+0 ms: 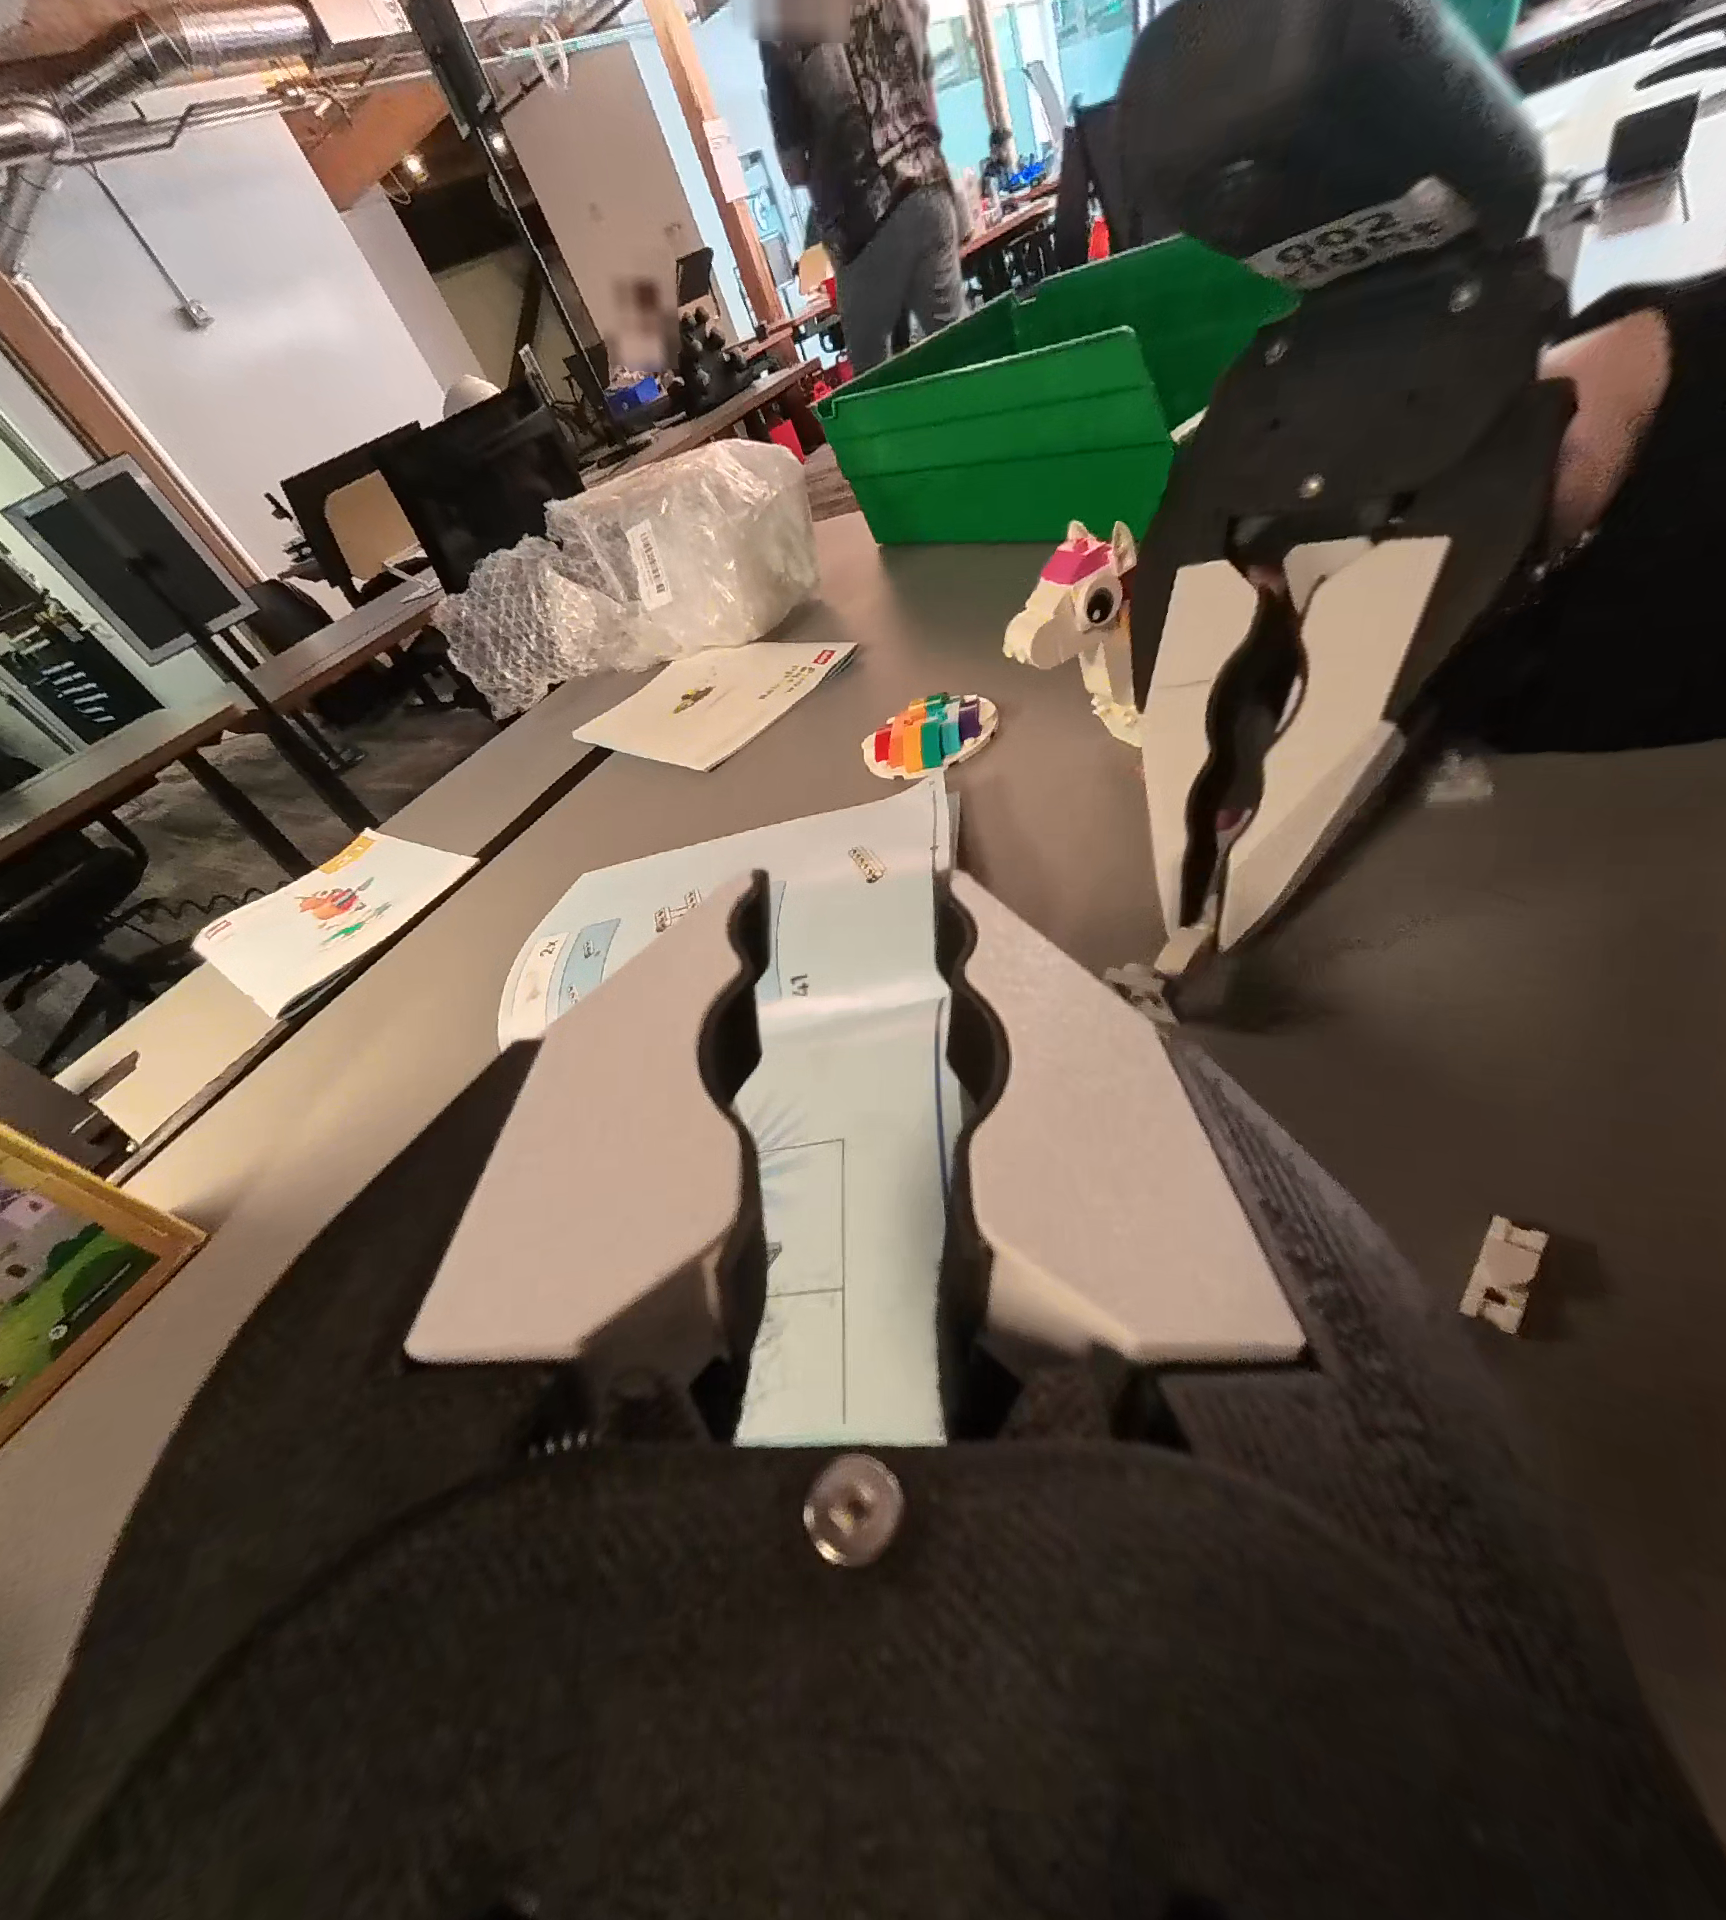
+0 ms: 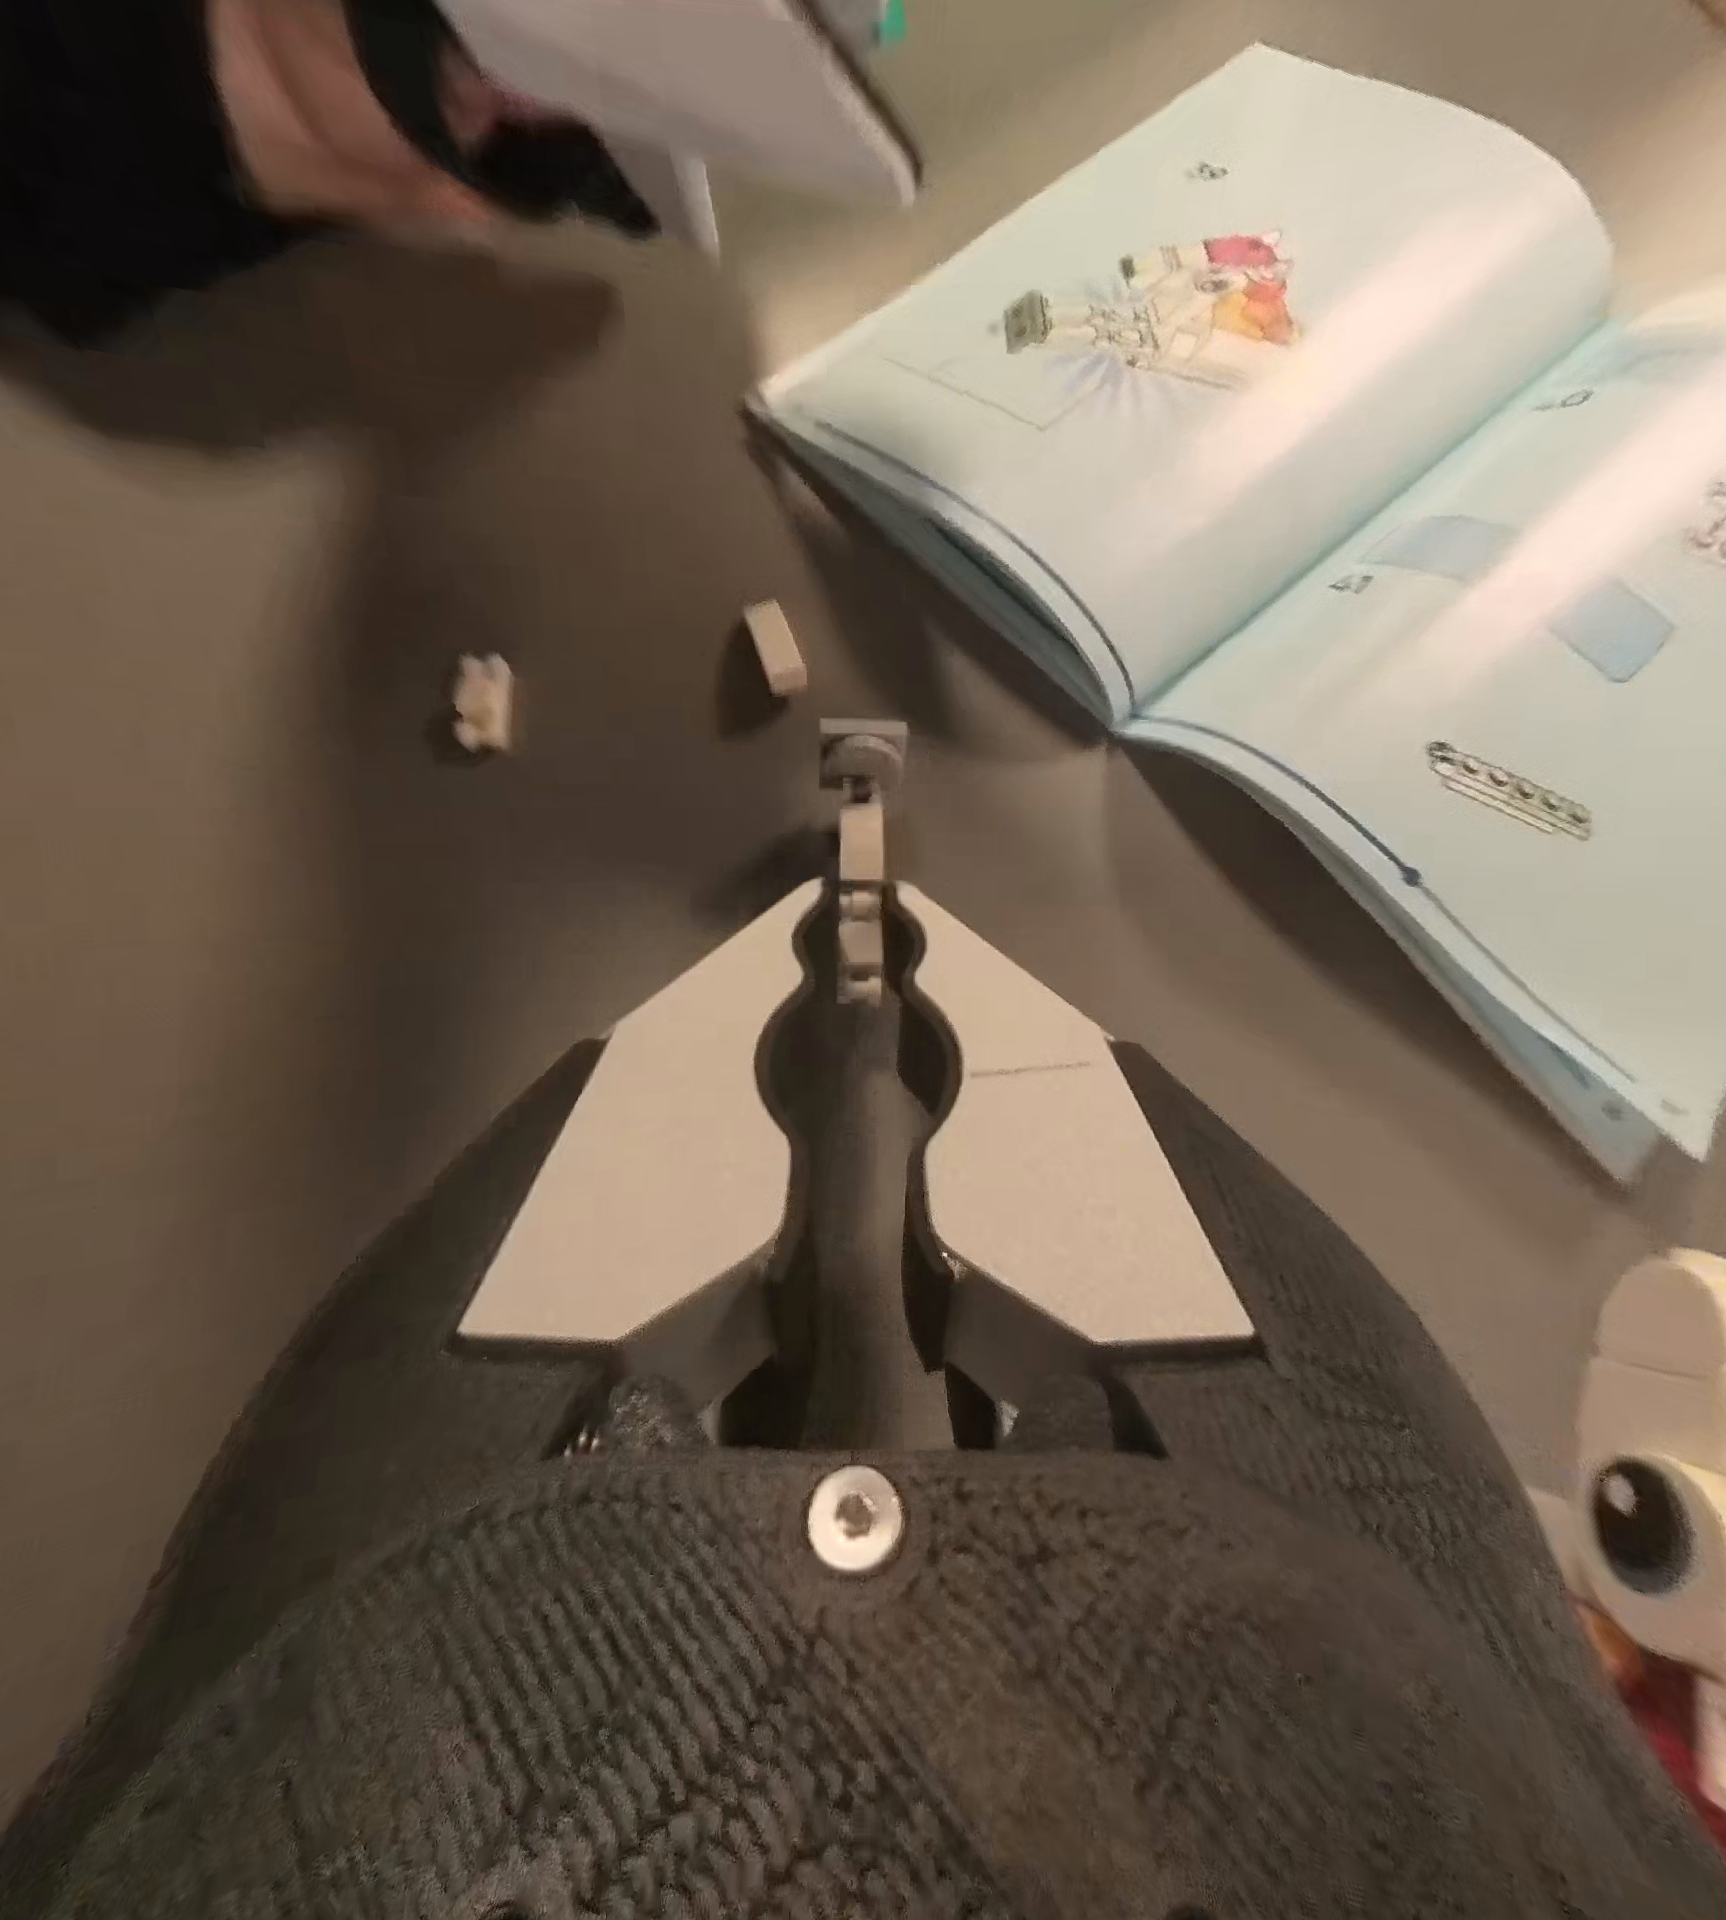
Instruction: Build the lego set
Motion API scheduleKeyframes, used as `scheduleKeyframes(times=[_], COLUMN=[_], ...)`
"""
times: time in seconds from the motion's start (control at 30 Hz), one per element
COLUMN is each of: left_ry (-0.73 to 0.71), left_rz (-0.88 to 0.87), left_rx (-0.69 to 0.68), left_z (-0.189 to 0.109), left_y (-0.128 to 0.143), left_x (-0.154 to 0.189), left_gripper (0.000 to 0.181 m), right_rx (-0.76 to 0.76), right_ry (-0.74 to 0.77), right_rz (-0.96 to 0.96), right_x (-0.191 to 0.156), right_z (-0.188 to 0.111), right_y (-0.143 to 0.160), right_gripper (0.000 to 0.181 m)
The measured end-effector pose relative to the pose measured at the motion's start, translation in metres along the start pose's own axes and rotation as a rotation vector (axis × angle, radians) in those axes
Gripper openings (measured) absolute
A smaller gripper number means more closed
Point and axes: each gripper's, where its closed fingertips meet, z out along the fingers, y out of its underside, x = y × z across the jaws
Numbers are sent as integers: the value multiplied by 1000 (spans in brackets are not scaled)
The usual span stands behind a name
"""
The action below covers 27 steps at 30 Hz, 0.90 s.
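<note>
My right claw (image 2: 861, 894) is clenched on a small grey lego assembly (image 2: 859, 831), a hinged stack of pieces pinched between the tips, its far end, a square plate with a round stud, reaching ahead of the tips and low over the grey surface (image 2: 215, 935). Just ahead and left of the tips lies a loose tan brick (image 2: 774, 647), tilted on one edge; further left lies a small white piece (image 2: 483, 701), apart from it. Ahead and to the right, the open instruction booklet (image 2: 1306, 499) rests flat on the surface. At the near right edge stands the white unicorn model (image 2: 1690, 1475), blurred.

My left claw (image 1: 851, 914) is released: its tips stand apart with nothing between them, and the booklet pages show through the gap. To its right, my right claw comes down to the surface, tips together. Near right of my left claw lies a white piece (image 1: 1503, 1273). Ahead sits a rainbow-coloured build on a white oval base (image 1: 930, 732), the unicorn just right of it, two green bins (image 1: 1025, 436) beyond. Two closed booklets (image 1: 719, 701) and a plastic-wrapped parcel (image 1: 672, 561) lie ahead left.
</note>
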Motion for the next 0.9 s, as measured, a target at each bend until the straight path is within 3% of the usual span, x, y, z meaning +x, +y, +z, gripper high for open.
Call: scheduleKeyframes(times=[0.03, 0.3, 0.9], left_ry=[-1, -16, 21], left_rz=[-5, -64, -98], left_rx=[8, 51, 42], left_z=[-1, -4, -1], left_y=[-1, -4, -1], left_x=[0, -7, -2], left_gripper=[31, 29, 27], right_rx=[45, 356, 379], right_ry=[-35, -322, -408], right_rz=[52, 459, 563], right_x=[-4, -20, -20], right_z=[-1, -22, -24], right_y=[-8, -61, -62], right_gripper=[6, 6, 6])
